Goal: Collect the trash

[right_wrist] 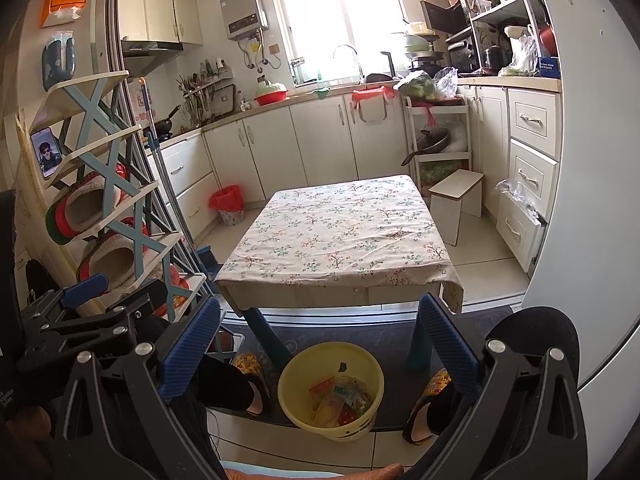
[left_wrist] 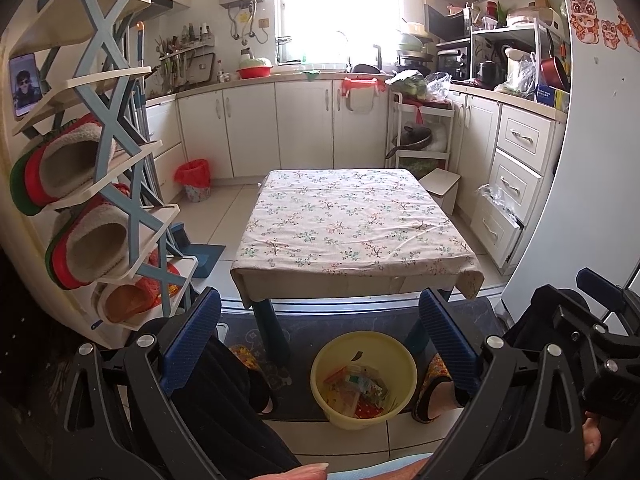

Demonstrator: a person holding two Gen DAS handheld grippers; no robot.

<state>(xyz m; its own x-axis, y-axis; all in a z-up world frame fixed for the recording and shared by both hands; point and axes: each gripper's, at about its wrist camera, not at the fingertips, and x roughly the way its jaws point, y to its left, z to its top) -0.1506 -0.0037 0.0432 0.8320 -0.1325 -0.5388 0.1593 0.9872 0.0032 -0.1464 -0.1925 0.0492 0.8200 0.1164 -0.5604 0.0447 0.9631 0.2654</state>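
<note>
Yellow bucket (left_wrist: pixel 364 380) holding wrappers (left_wrist: pixel 358 394), red-lined bin (left_wrist: pixel 194 180)

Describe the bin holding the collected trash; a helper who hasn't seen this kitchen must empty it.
Find the low table with the floral tablecloth mid-kitchen. On the dark mat before its blue legs, between the person's slippered feet, sits a round yellow plastic tub of colourful wrappers. Unlike the patterned bin with the red liner by the cabinets, it is unlined.

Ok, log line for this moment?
left gripper: open, empty | right gripper: open, empty | yellow bucket: holds trash | table: bare
</note>
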